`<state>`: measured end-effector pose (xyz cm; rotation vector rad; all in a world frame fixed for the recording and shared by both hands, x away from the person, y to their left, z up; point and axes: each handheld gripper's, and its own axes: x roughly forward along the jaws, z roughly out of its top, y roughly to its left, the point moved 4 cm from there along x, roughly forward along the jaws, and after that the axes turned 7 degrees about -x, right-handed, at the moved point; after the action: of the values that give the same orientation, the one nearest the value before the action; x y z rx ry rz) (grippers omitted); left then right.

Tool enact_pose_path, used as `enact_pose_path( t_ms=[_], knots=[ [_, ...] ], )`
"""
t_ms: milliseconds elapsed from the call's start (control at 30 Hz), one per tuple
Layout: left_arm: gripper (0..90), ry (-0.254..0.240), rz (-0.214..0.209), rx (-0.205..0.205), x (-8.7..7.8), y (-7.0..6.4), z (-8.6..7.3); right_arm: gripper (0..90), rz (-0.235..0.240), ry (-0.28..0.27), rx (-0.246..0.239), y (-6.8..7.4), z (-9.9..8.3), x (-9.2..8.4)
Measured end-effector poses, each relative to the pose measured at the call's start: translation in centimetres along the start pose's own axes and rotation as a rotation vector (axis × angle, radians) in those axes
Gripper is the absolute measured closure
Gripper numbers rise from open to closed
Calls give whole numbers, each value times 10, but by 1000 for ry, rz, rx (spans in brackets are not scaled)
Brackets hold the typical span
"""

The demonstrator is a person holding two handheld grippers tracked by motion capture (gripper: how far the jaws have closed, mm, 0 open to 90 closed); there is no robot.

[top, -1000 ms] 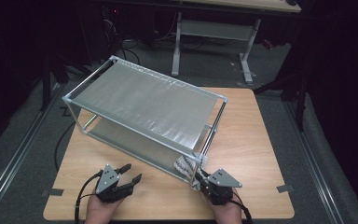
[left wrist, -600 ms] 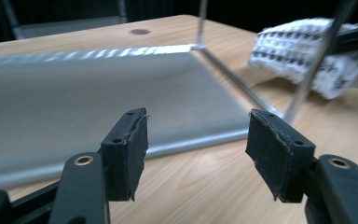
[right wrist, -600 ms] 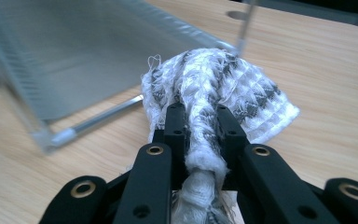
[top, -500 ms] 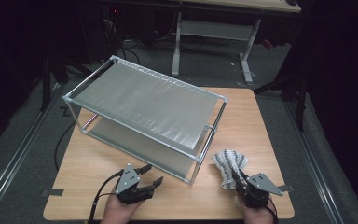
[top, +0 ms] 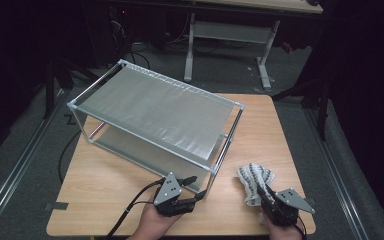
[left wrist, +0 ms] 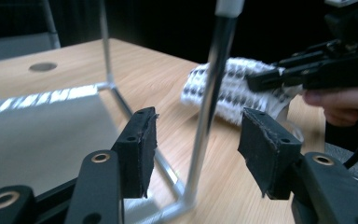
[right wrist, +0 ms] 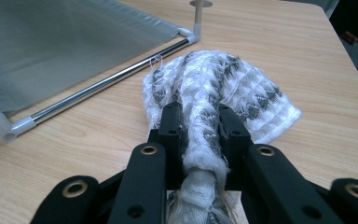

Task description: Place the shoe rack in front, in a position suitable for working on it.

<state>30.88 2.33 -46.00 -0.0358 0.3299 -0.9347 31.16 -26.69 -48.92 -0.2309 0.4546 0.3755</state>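
Note:
A metal-framed rack (top: pixel 155 107) with two grey fabric shelves stands on the wooden table (top: pixel 280 130). My right gripper (top: pixel 263 193) at the front right is shut on a bunched white and grey patterned cloth (top: pixel 255 176), whose free end lies on the table. In the right gripper view the cloth (right wrist: pixel 223 79) is squeezed between the jaws of the gripper (right wrist: pixel 199 112), which have just been opening a little. My left gripper (left wrist: pixel 198 126) is open; its jaws have just been closing, with the rack's front corner leg (left wrist: pixel 209 93) between them, untouched. In the high view that left gripper (top: pixel 194 189) sits at that corner.
The table's front edge runs just under both hands. A round hole (right wrist: pixel 200 3) lies in the tabletop beyond the rack's corner. Another desk's metal legs (top: pixel 265 65) stand on the dark floor behind the table. Bare wood lies at the front left (top: pixel 100 190).
The right gripper has drawn the cloth away from the rack's front corner to the right. The left hand has moved right and up to that corner, and its jaws now straddle the leg.

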Motion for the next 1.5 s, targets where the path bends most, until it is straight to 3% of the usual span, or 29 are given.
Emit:
enact_pose_path(
  t_ms=[300,400,500,600,667,700,800,833,900,1067,1133,1167,1200,1233,1300,1367,1433,1500],
  knots=[
    [623,-25,-8,19,19,-11,25,755,29,3,-11,3,1,3],
    [667,-39,14,22,19,-12,27,756,37,0,-14,4,2,5],
    [801,-62,26,27,16,-14,29,758,54,2,-20,7,4,10],
    [809,-63,57,57,11,-17,28,764,75,-4,-23,12,8,15],
    [809,-69,54,54,6,-18,26,766,84,-7,-30,13,10,16],
    [809,-71,52,53,-1,-19,23,774,96,-38,-57,17,19,19],
    [809,-77,44,54,-8,-21,20,777,111,-68,-65,21,30,22],
    [809,-75,39,59,-14,-23,18,779,142,-84,-80,27,46,29],
    [809,-72,33,61,-19,-25,16,781,172,-91,-100,35,60,40],
    [810,-69,22,66,-27,-29,13,786,218,-24,-163,62,73,86],
    [810,-72,15,68,-30,-29,12,786,235,40,-195,70,69,103],
    [810,-72,15,68,-30,-29,12,786,235,40,-195,70,69,103],
    [810,-73,14,69,-31,-29,12,788,244,71,-202,73,66,111],
    [810,-73,12,71,-34,-30,11,789,237,136,-207,74,57,122],
    [810,-62,8,79,-36,-29,11,793,233,195,-220,73,48,128],
    [810,-54,8,82,-37,-29,12,795,243,177,-209,72,45,128],
    [810,-47,5,83,-39,-28,12,796,252,196,-166,66,44,124],
    [810,-44,8,88,-40,-28,12,797,249,199,-164,66,44,123]
  ],
)
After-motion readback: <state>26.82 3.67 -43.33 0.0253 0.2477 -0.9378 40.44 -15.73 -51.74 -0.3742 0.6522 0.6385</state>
